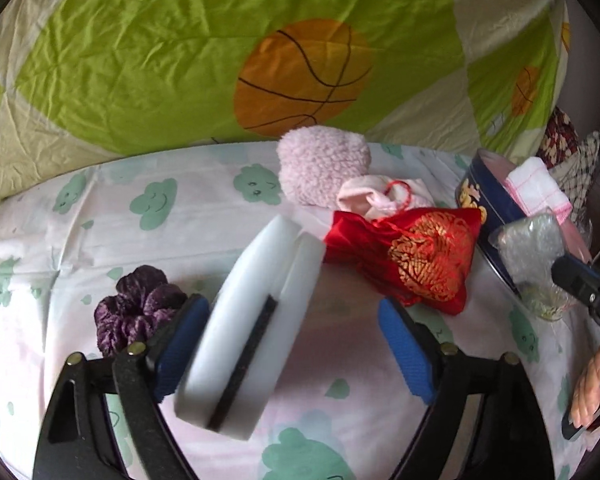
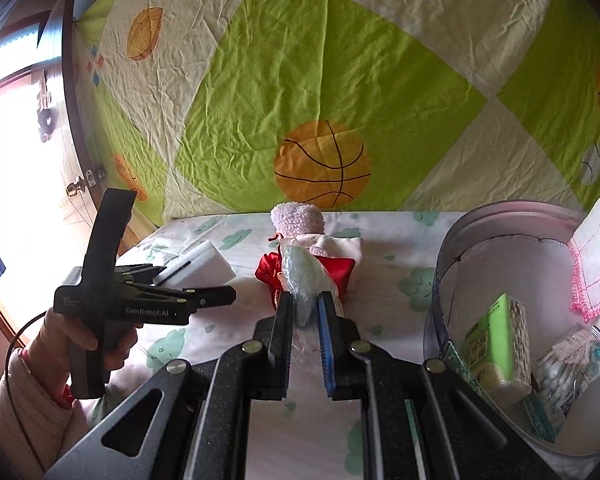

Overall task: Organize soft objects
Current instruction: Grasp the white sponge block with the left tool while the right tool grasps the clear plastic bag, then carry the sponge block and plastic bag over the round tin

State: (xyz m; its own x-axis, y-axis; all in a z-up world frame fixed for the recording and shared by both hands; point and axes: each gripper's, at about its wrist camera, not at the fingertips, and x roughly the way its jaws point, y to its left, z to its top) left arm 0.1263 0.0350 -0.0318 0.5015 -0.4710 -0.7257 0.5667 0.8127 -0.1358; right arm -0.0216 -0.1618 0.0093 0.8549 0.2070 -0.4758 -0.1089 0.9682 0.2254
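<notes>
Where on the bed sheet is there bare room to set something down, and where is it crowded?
Free: the sheet left of the fleece ball, behind the purple scrunchie; also the near strip below the red pouch. Crowded: the right side, where fleece ball, pink cloth, pouch and round tin cluster.

Bed sheet [image 1: 80,240]: bears all loose items; quilt [image 1: 140,60] stands behind it along the far edge.
Foam block [image 1: 244,332]: near centre, between the left gripper [image 1: 296,340] fingers, against the left one.
Scrunchie [image 1: 136,304]: on the sheet, just left of that gripper.
Drawstring pouch [image 1: 416,260]: right of the block, on the sheet.
Small cloth bag [image 1: 376,200]: just behind the pouch, touching it.
Fleece item [image 1: 320,164]: farther back, touching the cloth bag, near the quilt.
Round tin [image 2: 500,264]: far right on the sheet; inside it a carton [image 2: 496,340] and a cotton-swab pack [image 2: 572,364]; folded cloth [image 2: 596,264] on its far right rim.
Plastic packet [image 2: 300,280]: in the right gripper [image 2: 305,316], left of the tin, before the pouch.
</notes>
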